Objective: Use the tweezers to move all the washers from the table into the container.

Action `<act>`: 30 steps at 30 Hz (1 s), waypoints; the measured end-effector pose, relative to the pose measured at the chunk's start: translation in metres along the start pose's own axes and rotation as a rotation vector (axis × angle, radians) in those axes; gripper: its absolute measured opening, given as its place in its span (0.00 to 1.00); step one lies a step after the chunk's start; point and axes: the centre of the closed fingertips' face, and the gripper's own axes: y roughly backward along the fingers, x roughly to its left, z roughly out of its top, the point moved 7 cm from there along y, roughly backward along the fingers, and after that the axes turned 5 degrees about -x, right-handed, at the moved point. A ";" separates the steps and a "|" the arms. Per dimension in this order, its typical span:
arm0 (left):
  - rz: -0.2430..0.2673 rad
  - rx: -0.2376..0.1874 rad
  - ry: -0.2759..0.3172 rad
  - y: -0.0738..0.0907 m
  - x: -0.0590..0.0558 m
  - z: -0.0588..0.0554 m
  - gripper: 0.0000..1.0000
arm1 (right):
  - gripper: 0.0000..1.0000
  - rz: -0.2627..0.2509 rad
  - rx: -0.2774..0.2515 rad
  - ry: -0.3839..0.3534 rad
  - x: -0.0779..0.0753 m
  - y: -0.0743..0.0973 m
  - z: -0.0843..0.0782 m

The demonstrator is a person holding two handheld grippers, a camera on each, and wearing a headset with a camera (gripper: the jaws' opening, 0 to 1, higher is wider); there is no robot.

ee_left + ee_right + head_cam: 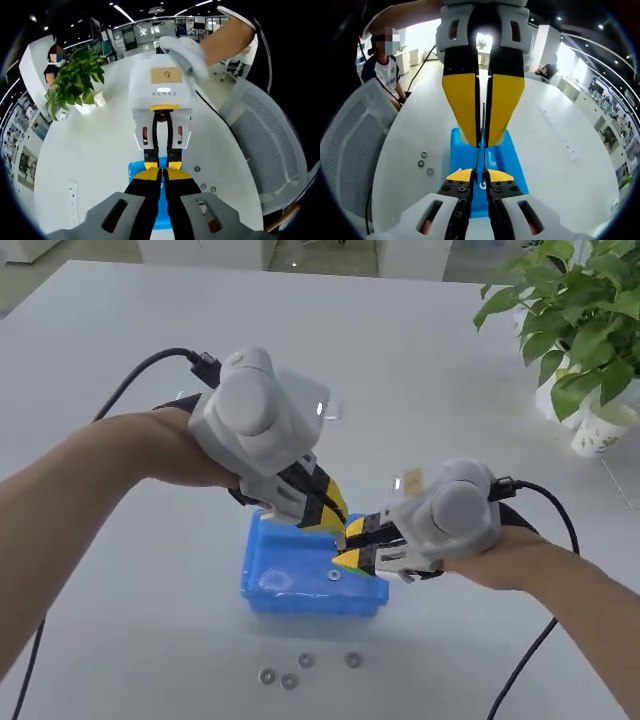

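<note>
Left gripper (338, 521): jaws were pinched together on the tweezers (483, 130), above the container (300, 598).
Container: a blue tray that sat under both grippers, with one washer (333, 575) already inside.
Loose washers (306, 661): four lay close together on the table (450, 360), just in front of the container.
Right gripper (352, 544): jaws were closed on the tweezers' other end, nose to nose with the left.
Doing it well: this looked like a re-grip. One gripper needed to hold firm until the other sat square, with the tweezer tips left free.

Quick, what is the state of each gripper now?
Left gripper: shut on the tweezers.
Right gripper: seems shut on the tweezers too.
</note>
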 end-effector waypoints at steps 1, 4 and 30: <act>-0.002 -0.004 0.000 0.000 -0.001 0.002 0.06 | 0.11 -0.003 -0.002 -0.004 0.002 0.003 0.001; -0.004 -0.008 -0.010 0.001 -0.006 0.008 0.06 | 0.11 -0.015 -0.007 -0.008 0.006 0.008 0.002; -0.064 0.002 -0.036 -0.018 -0.048 0.020 0.06 | 0.11 -0.040 -0.002 -0.058 0.056 0.021 -0.011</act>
